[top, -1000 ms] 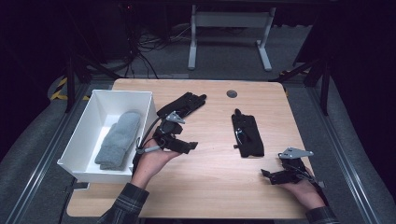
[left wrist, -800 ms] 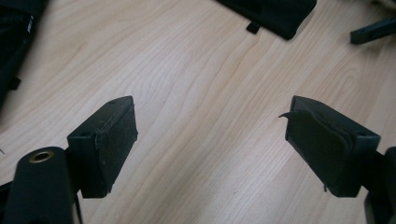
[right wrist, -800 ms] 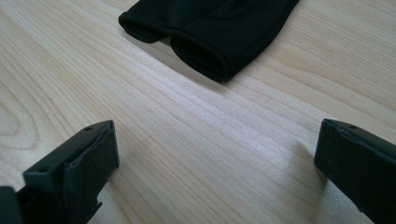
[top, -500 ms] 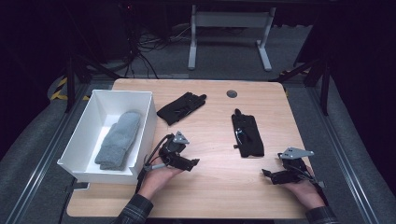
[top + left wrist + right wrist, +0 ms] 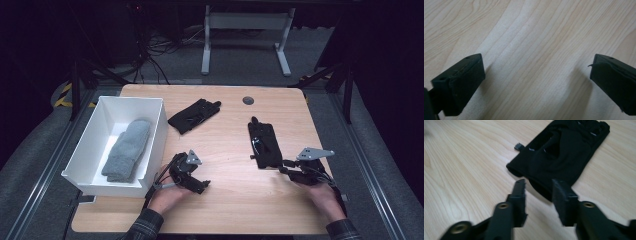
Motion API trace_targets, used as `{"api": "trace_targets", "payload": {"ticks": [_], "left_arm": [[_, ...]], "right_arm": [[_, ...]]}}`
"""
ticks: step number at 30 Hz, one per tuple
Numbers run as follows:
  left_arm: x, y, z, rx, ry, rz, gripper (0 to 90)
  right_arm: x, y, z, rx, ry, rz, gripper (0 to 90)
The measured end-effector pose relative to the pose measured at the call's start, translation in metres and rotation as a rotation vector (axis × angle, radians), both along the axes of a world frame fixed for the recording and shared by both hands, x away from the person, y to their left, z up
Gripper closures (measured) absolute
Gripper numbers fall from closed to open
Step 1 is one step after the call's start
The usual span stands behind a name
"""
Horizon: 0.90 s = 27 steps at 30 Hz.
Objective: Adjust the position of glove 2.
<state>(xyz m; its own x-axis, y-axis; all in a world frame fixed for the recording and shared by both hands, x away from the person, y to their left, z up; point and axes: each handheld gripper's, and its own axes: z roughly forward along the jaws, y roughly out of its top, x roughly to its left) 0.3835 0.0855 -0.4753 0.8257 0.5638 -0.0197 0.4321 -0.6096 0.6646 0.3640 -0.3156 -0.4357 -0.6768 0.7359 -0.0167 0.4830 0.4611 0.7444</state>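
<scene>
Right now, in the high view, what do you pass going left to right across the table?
White box with a grey sock → left gripper → black glove → right gripper.

Table (image 5: 235,150): pale wood, light grain streaks. Bin (image 5: 159,125) at 9 o'clock: plain white. Mitten (image 5: 127,149) inside it: heathered grey knit. Glove (image 5: 194,115) at 11 o'clock: black. Second glove (image 5: 265,145) at 3 o'clock: black, small white marks. Left gripper (image 5: 200,185) and right gripper (image 5: 281,166): black, grey top plates. Sleeve (image 5: 142,227) at 7 o'clock: dark plaid.
</scene>
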Motion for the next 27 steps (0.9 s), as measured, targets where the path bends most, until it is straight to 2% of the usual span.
{"api": "trace_targets", "payload": {"ticks": [1, 2, 4, 10, 12, 15, 18, 20, 23, 27], "left_arm": [[0.0, 0.0, 0.0, 0.0, 0.0, 0.0, 0.0], [0.0, 0.002, -0.002, -0.019, -0.011, -0.006, 0.0], [0.0, 0.003, -0.002, -0.022, -0.017, -0.01, 0.0], [0.0, 0.003, -0.002, -0.023, -0.018, -0.006, 0.0], [0.0, 0.003, -0.002, -0.023, -0.018, -0.005, 0.5], [0.0, 0.003, -0.002, -0.023, -0.018, -0.005, 0.5], [0.0, 0.003, -0.002, -0.024, -0.018, -0.005, 0.7], [0.0, 0.003, -0.002, -0.028, -0.017, 0.006, 1.4], [0.0, 0.003, -0.002, -0.025, -0.015, 0.008, 1.4], [0.0, 0.003, -0.002, -0.027, -0.015, 0.008, 1.4]], "right_arm": [[0.0, 0.0, 0.0, 0.0, 0.0, 0.0, 74.7], [0.002, 0.002, 0.001, 0.001, 0.0, 0.005, 79.8], [0.009, 0.007, 0.004, 0.009, -0.003, 0.02, 89.4], [0.03, 0.015, 0.002, 0.02, 0.0, 0.029, 89.9], [0.037, 0.018, 0.0, 0.002, 0.004, 0.024, 89.9], [0.049, 0.023, -0.002, -0.004, -0.005, 0.016, 90.0], [0.057, 0.025, -0.005, -0.005, 0.006, 0.009, 90.0], [0.063, 0.027, -0.005, 0.014, 0.003, 0.004, 90.0], [0.07, 0.03, -0.006, 0.015, -0.005, -0.003, 90.0], [0.077, 0.031, -0.018, -0.008, 0.028, 0.005, 90.0]]}}
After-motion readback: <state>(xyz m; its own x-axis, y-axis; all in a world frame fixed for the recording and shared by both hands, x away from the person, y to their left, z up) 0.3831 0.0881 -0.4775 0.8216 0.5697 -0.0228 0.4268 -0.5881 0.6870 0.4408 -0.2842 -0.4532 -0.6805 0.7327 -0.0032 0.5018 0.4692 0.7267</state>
